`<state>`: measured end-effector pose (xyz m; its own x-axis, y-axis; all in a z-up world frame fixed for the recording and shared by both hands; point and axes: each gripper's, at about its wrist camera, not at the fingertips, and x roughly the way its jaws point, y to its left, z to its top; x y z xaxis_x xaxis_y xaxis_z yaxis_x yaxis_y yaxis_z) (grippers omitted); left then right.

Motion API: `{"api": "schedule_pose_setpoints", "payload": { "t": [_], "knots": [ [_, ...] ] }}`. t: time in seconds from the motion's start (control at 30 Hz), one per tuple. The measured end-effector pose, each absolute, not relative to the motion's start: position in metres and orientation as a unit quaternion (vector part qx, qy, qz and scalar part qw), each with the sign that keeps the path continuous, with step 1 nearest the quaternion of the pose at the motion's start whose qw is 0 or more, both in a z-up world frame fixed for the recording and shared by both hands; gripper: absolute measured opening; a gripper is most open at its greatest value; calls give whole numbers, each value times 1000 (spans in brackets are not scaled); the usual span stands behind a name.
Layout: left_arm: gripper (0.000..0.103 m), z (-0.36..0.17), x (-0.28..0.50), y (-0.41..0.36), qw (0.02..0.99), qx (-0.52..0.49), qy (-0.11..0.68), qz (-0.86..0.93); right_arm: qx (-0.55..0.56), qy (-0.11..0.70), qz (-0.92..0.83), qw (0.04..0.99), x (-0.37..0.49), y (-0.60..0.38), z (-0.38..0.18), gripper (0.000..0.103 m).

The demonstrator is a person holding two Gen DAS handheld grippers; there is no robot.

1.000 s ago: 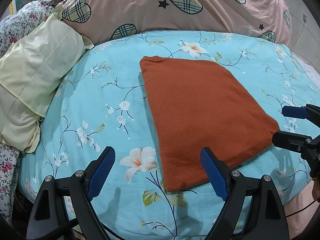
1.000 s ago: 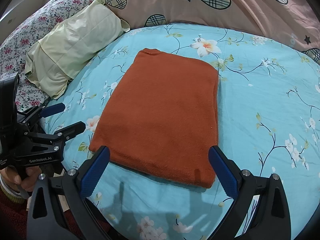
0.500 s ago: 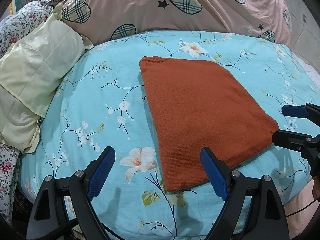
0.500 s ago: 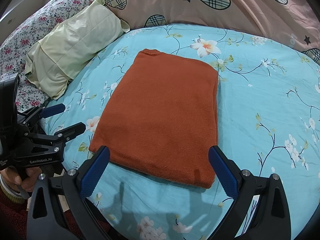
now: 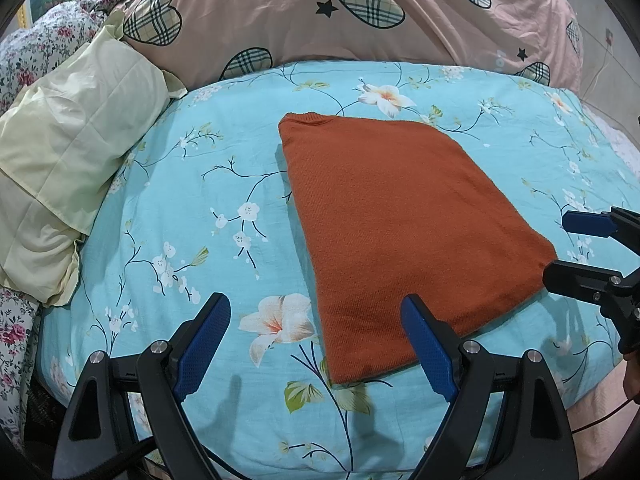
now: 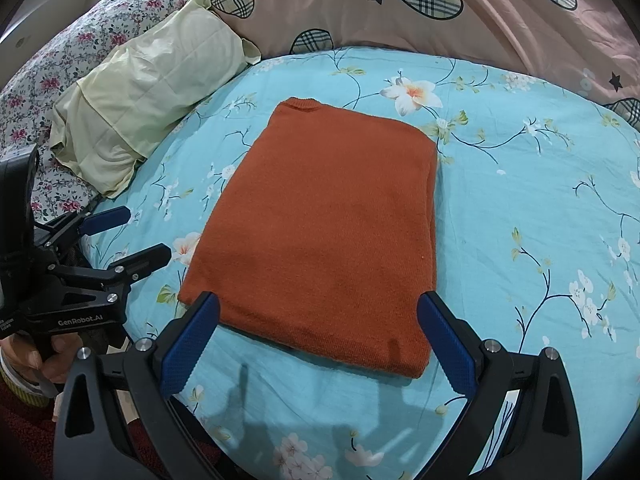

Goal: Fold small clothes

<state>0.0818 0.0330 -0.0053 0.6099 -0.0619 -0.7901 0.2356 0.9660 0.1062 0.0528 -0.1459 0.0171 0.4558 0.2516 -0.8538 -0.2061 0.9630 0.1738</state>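
Sweater [image 5: 404, 224] folded flat (rust-orange knit).

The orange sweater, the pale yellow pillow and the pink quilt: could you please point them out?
orange sweater [image 6: 332, 232], right wrist view, middle of folded top.
pale yellow pillow [image 5: 76, 148], left wrist view, its centre.
pink quilt [image 5: 280, 20], left wrist view, plain part.

Both tongs, the left tongs [image 5: 316, 344] and the right tongs [image 6: 320, 336], hang side by side, jaws spread wide, gripping nothing.

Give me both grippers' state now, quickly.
Left gripper: open, holding nothing.
Right gripper: open, holding nothing; orange sweater lies flat, untouched.
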Motion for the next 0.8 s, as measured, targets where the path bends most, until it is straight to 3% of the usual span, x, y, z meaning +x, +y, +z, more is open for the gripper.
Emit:
{"api": "schedule_pose_setpoints", "payload": {
  "t": [0.8],
  "knots": [
    [88,-8,93,31,889,107,435,-93,14,505,135,852,69,-151,16,99]
  ]
}}
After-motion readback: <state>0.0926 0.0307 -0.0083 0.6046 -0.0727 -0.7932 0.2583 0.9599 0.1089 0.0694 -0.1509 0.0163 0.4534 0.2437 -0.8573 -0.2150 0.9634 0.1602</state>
